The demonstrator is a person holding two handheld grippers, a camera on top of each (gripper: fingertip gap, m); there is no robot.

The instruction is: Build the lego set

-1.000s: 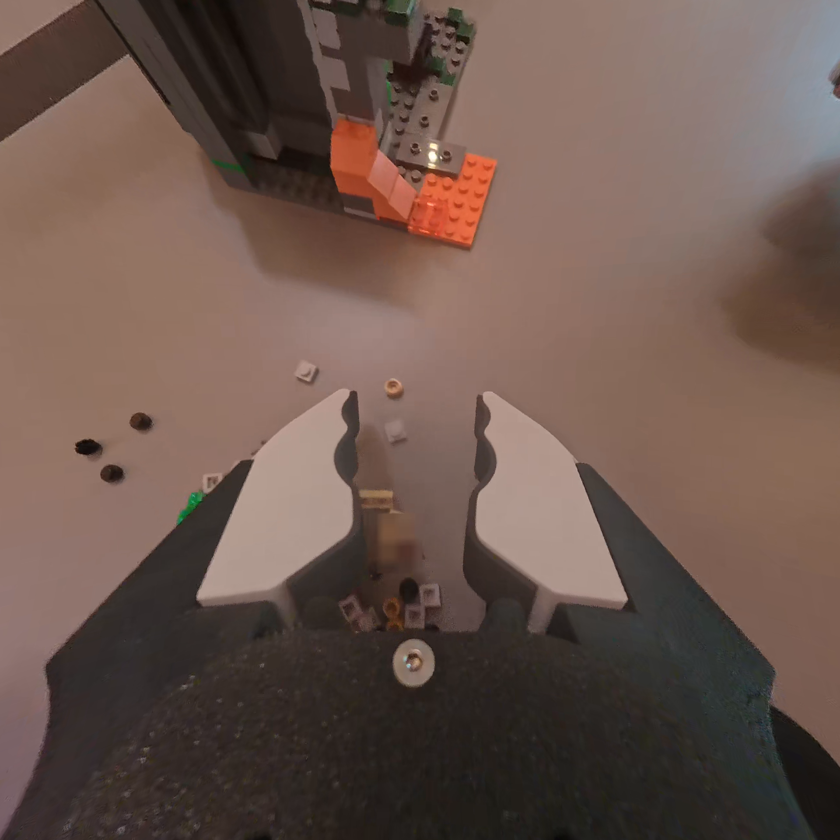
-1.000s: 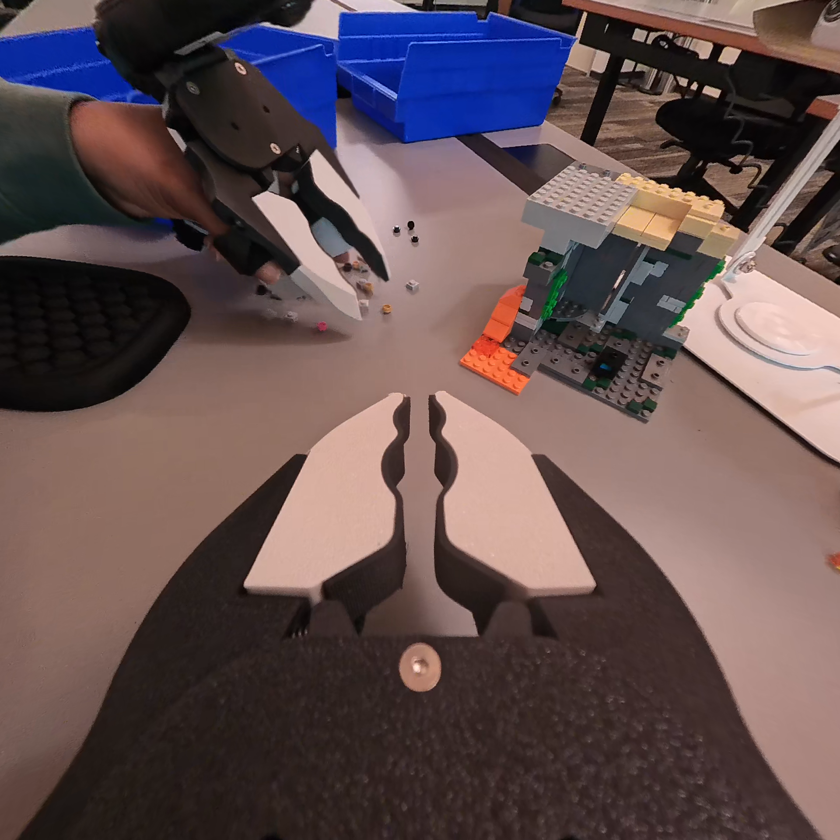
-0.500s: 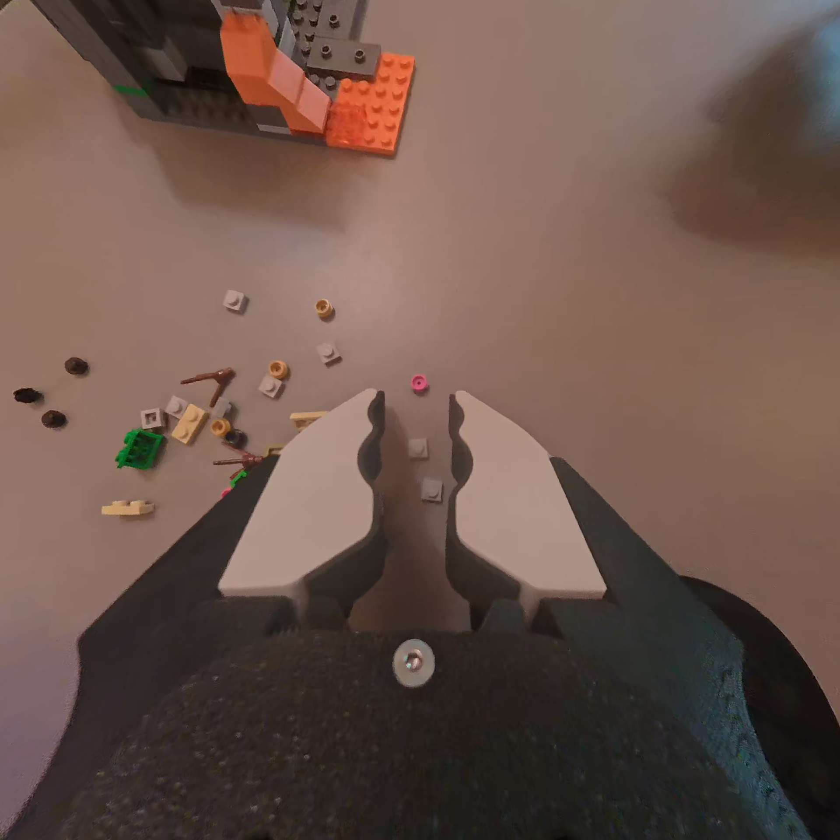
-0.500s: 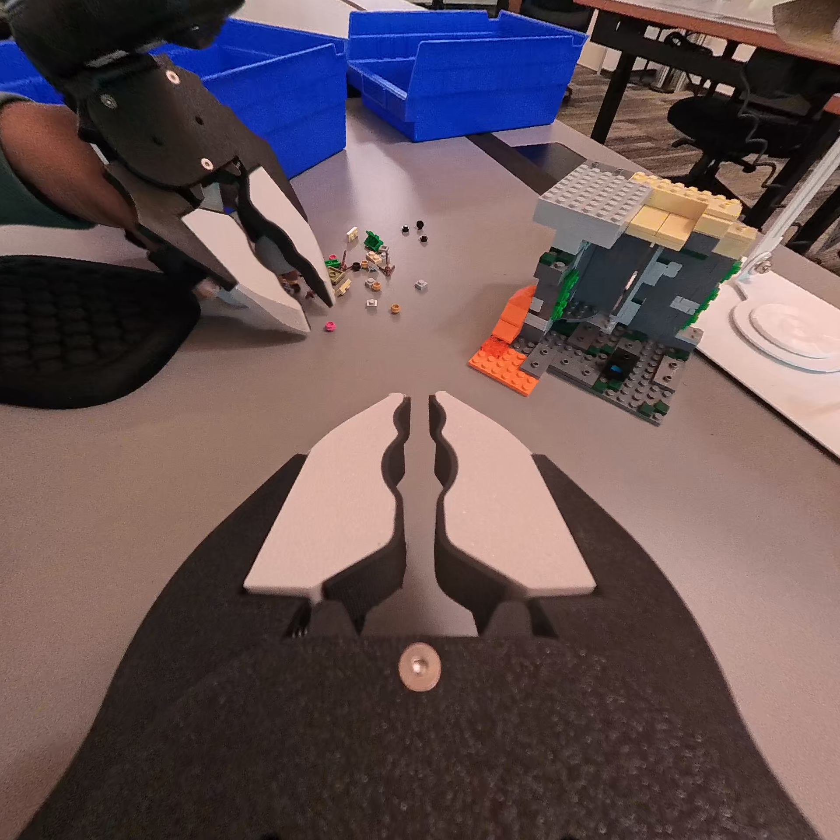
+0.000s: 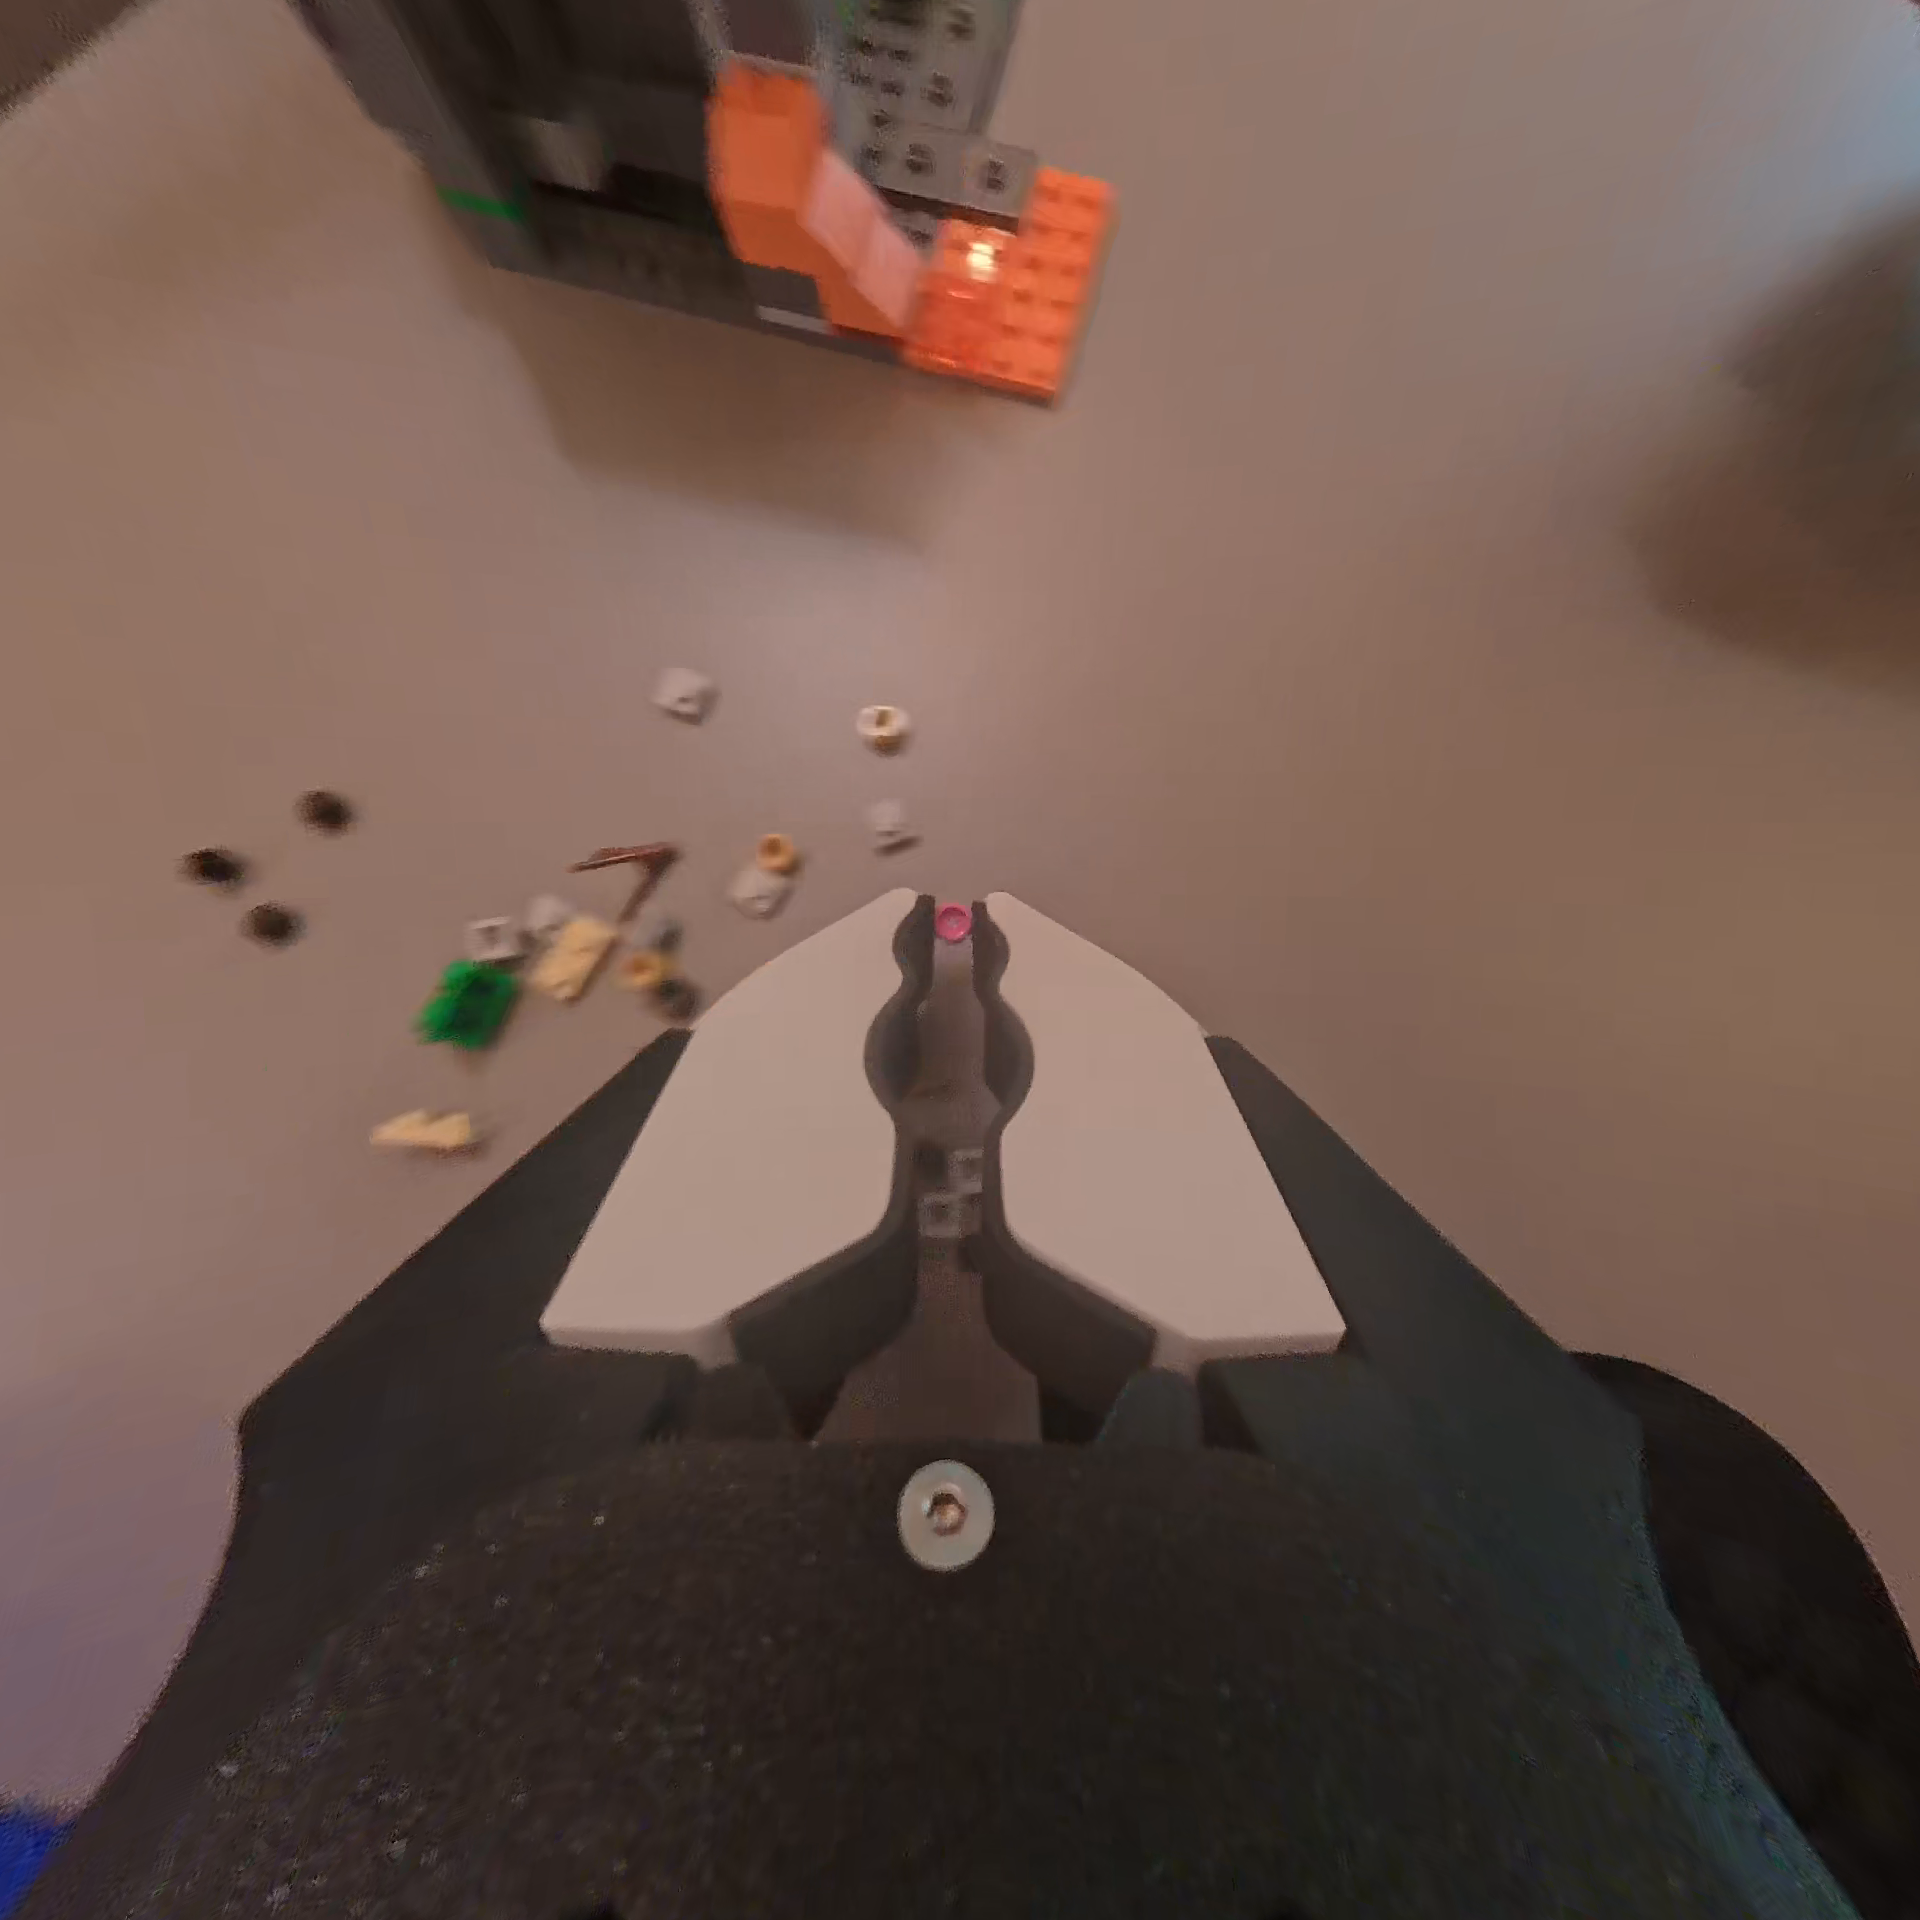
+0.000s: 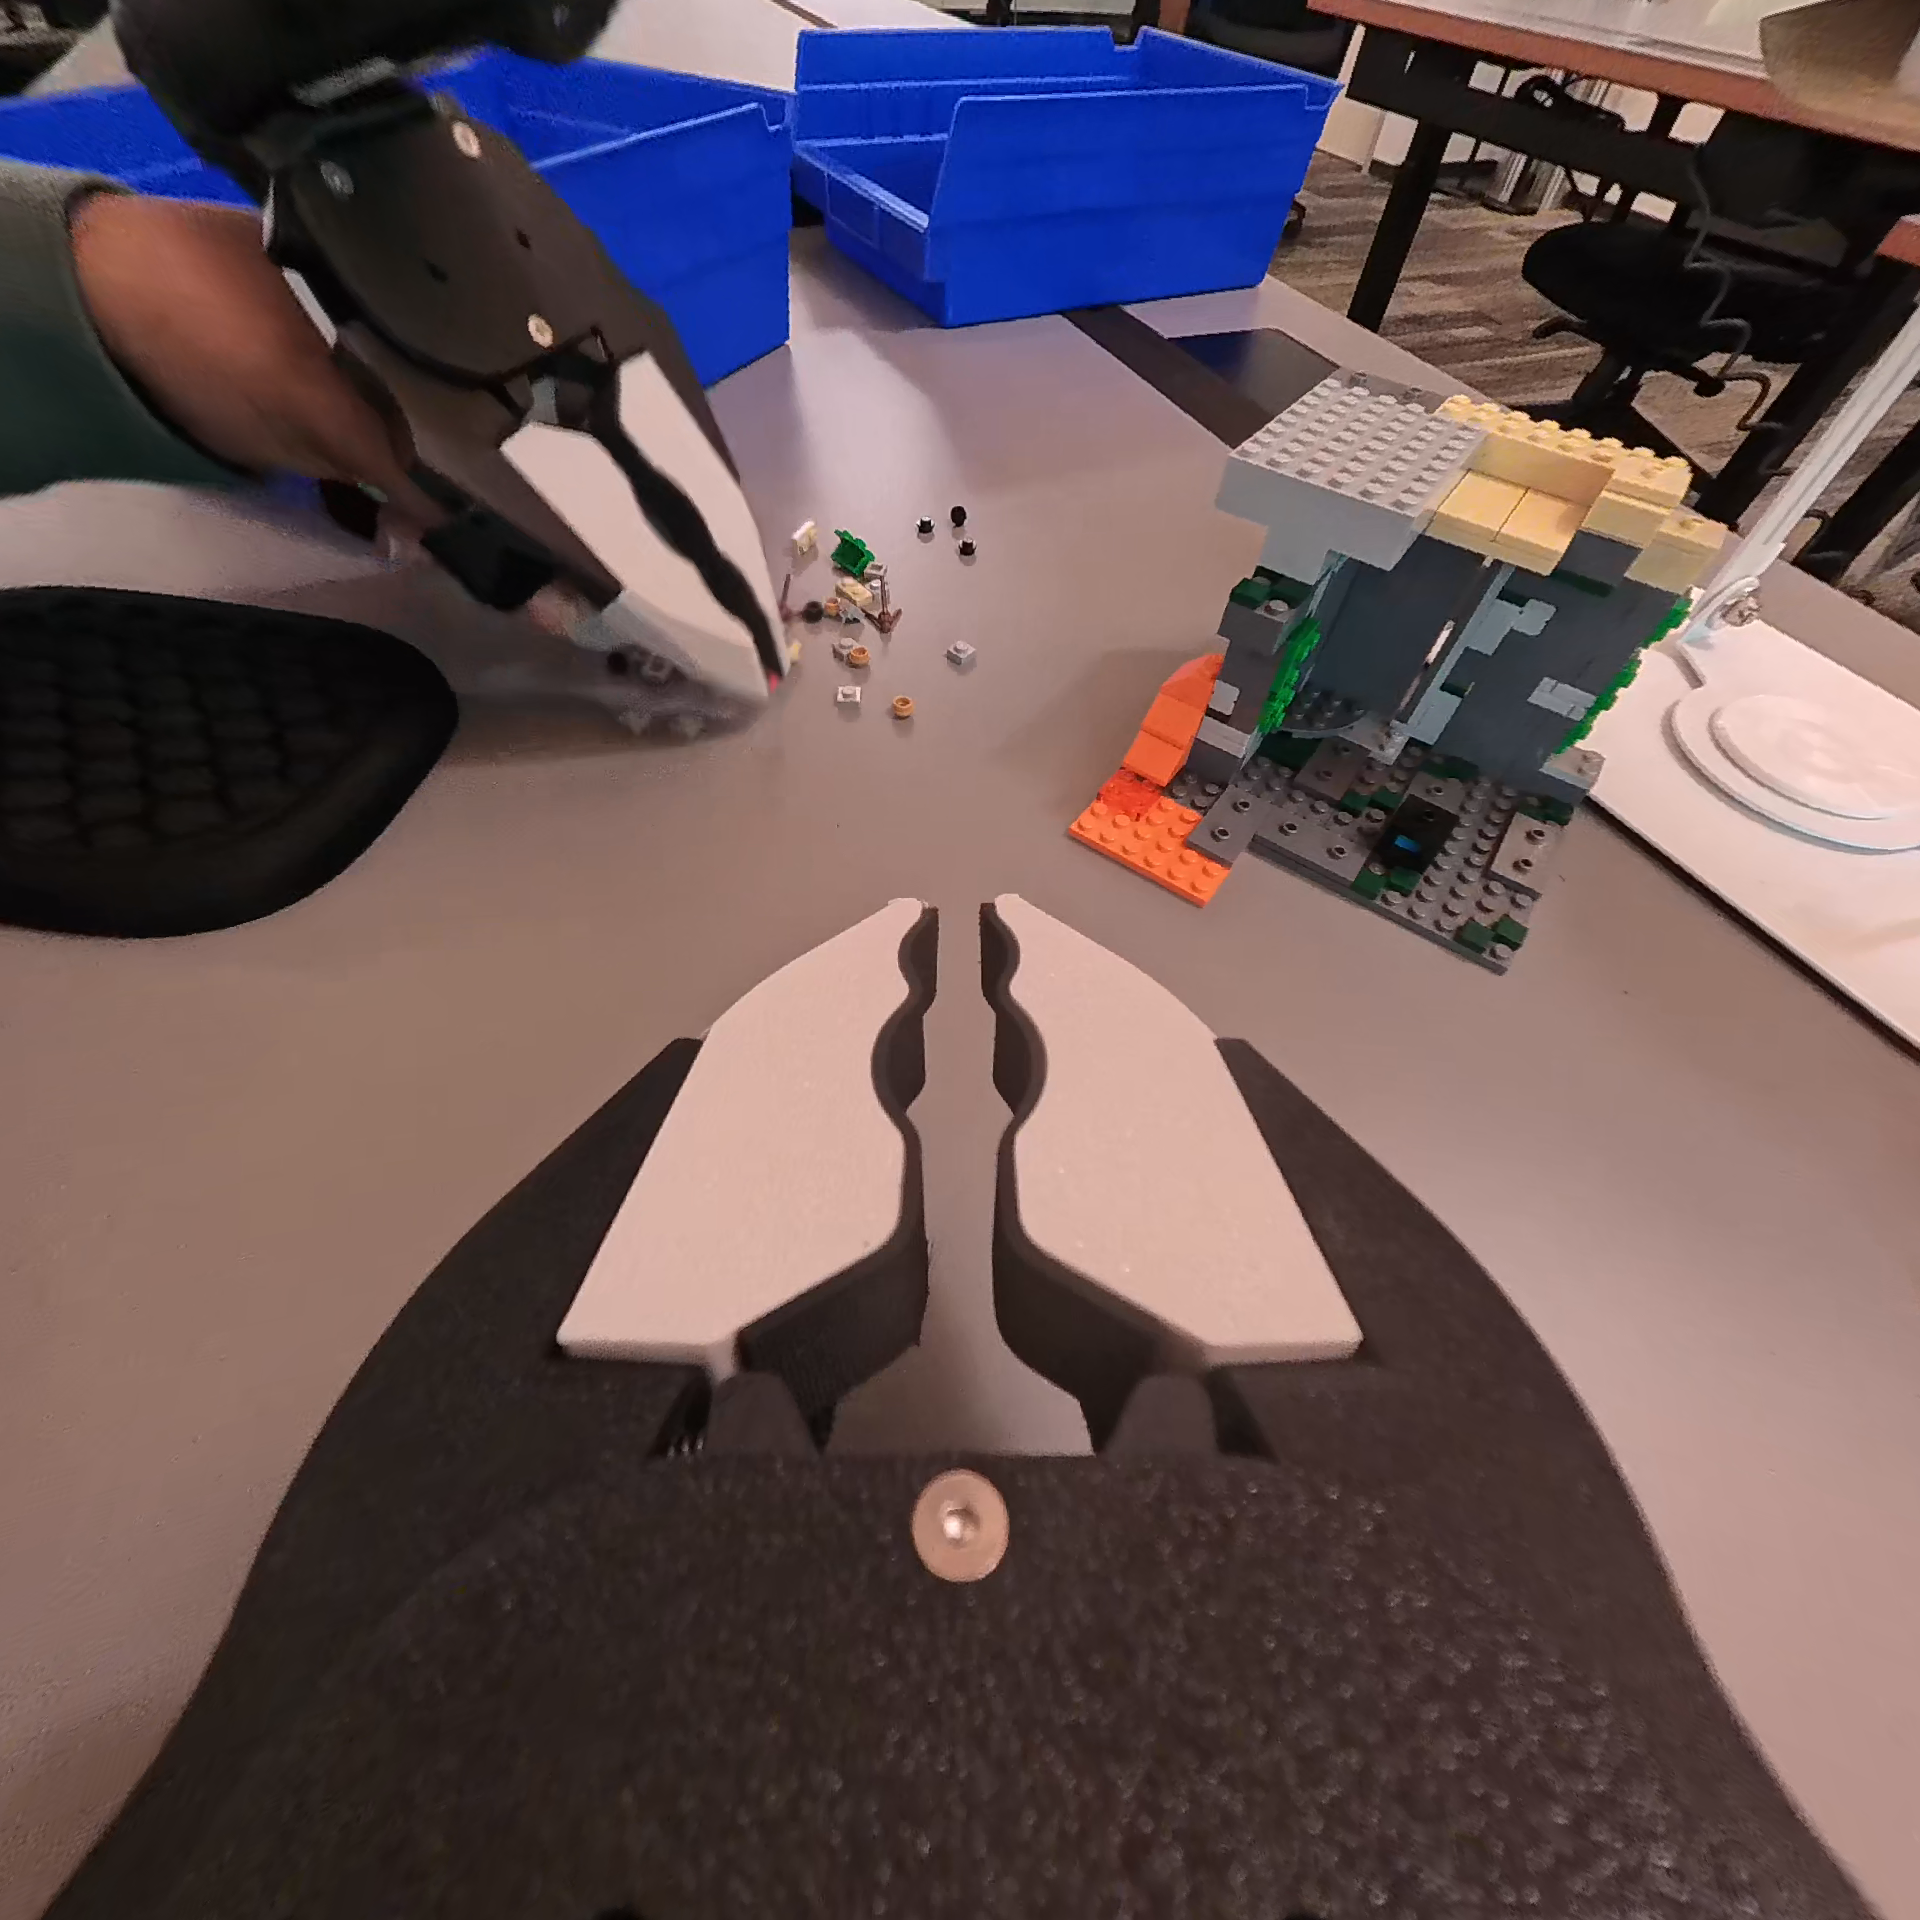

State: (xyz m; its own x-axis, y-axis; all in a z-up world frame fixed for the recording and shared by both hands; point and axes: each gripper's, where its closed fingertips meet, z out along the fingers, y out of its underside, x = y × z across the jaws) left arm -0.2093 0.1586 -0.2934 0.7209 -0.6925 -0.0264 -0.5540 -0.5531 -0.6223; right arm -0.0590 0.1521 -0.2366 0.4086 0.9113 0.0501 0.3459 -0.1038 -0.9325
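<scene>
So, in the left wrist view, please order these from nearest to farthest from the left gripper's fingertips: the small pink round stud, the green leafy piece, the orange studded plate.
1. Small pink round stud: between the left gripper tips.
2. Green leafy piece: left, among loose bits.
3. Orange studded plate: far ahead, at the brick model's corner.

Left gripper narrowed around a small pink stud

The left gripper (image 5: 951, 906), seen wide open over the loose pieces (image 5: 561, 940) a second ago and half-closed just short of the pink stud (image 5: 952, 921) half a second ago, is now being held with its fingertips (image 5: 902, 914) drawn in against that stud on the table (image 5: 1351, 727). In the right wrist view the left gripper (image 6: 774, 675) is being shown tipped lower, its tips down at the table by the scattered pieces.
</scene>
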